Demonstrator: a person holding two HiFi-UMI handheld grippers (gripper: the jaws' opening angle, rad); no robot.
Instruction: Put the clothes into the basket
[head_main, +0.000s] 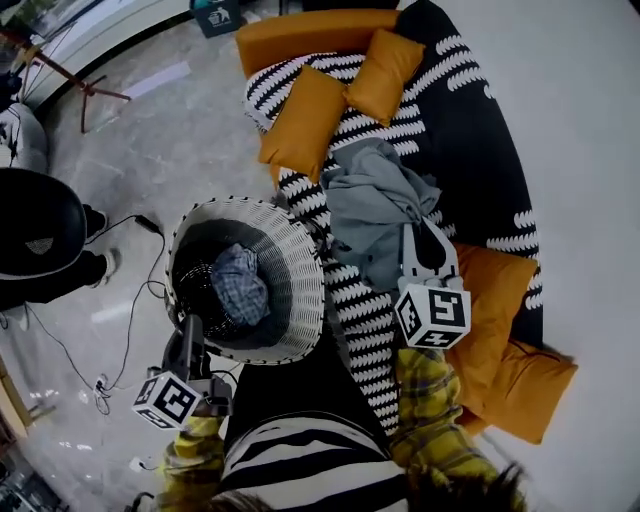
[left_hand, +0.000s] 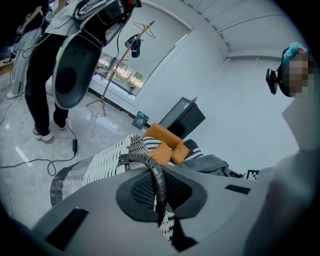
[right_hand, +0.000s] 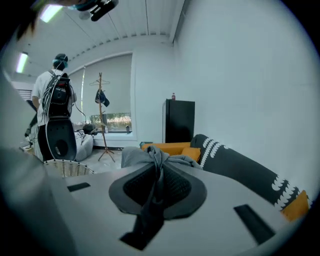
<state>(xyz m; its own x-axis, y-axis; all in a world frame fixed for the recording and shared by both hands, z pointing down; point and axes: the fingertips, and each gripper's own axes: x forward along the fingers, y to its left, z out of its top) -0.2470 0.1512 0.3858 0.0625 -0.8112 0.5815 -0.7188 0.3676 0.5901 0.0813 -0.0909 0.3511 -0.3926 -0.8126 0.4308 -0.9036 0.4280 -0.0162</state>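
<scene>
The grey garment (head_main: 375, 205) is on the black-and-white patterned sofa (head_main: 480, 150), gathered up into a peak at your right gripper (head_main: 422, 232), with its looser folds spread over the seat. In the right gripper view your right gripper (right_hand: 159, 172) has its fingers pinching a twisted fold of that grey garment (right_hand: 135, 156), and the cloth runs back between them as a dark strip.

The basket (head_main: 300, 280) stands on the floor just beside the sofa's front edge, a round one with a white woven rim and a dark inside. A blue plaid garment (head_main: 240, 285) already lies crumpled in it. Your left gripper (head_main: 190, 330) is at the basket's near rim. In the left gripper view its fingers (left_hand: 157, 180) are pressed together on the basket's dark wrapped handle (left_hand: 145, 161), which arches up over the woven wall (left_hand: 85, 170).

Two orange cushions (head_main: 305, 120) lean together at the far end of the sofa against an orange bolster (head_main: 315, 35), and more orange cushions (head_main: 500, 300) lie at the near end, by your right sleeve (head_main: 430, 400).

A black cable (head_main: 130, 300) trails across the grey floor (head_main: 170, 150) to the left of the basket, near another person (head_main: 40, 235) in dark clothes. The right gripper view shows a wooden coat stand (right_hand: 102, 115) and a black cabinet (right_hand: 179, 120) against the far wall
</scene>
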